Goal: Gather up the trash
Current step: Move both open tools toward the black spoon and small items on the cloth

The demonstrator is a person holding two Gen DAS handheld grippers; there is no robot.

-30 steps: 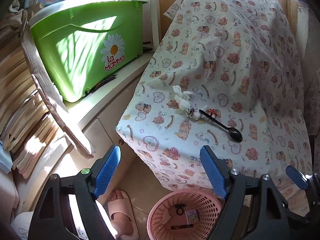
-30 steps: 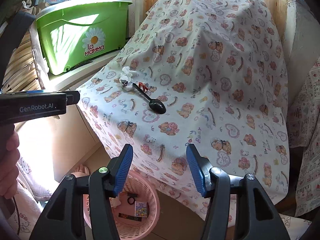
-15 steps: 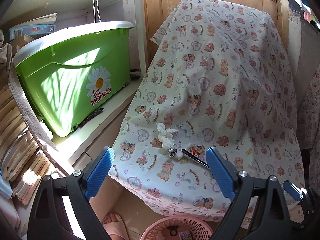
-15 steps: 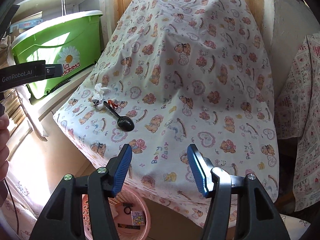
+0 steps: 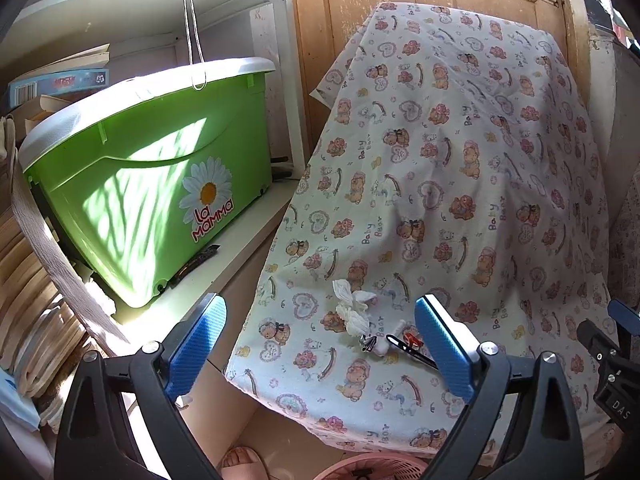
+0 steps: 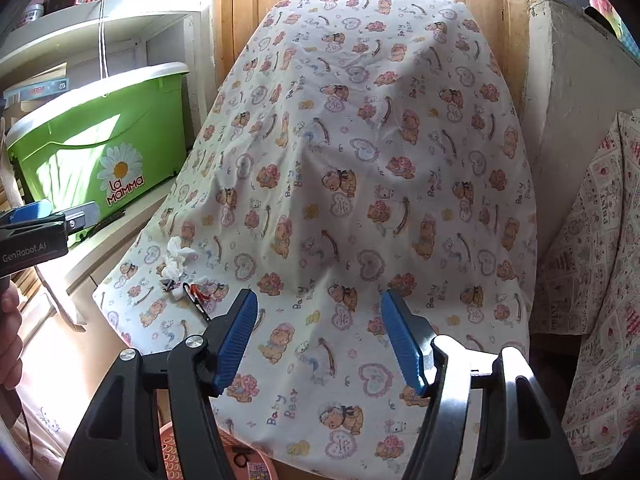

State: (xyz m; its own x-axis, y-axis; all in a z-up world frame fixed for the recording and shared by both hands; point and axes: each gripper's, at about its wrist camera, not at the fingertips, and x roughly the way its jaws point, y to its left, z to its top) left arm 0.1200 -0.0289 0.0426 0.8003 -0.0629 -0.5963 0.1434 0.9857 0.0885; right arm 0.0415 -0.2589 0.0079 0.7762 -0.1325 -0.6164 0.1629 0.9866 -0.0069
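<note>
**A:** ok so comparing the two cams. The left wrist view gives the trash way clearer: a crumpled white tissue (image 5: pixel 352 308) sitting on the teddy-bear cloth (image 5: pixel 460 184), near its front-left corner, with a few small bits (image 5: pixel 384 344) just beside it (something white, something red, something dark, can't tell what they are). There's also a thin black handle (image 5: pixel 412 354) running off behind the right finger, so its far end is hidden there.

**B:** yeah, in the right wrist view that same pile is small and off to the left, tissue (image 6: pixel 176 258) and all. But that view shows stuff the other doesn't: a second patterned cloth (image 6: pixel 600 264) on the far right, and a hand (image 6: pixel 10 344) at the left edge gripping the other tool's body.

**A:** and the pink basket (image 5: pixel 372 468)? I only get a sliver of rim at the bottom, plus a slipper toe (image 5: pixel 240 460) on the floor.

**B:** same here, just a slice under the cloth edge (image 6: pixel 176 456). Green "La Mamma" tub (image 6: pixel 100 148) shows in both.

**A:** grippers?

**B:** left gripper (image 5: pixel 316 346) is spread wide, nothing pinched, angled down at the trash pile. Right gripper (image 6: pixel 318 340) is tilted down over bare cloth, its jaws opening right now, nothing between them.
</note>
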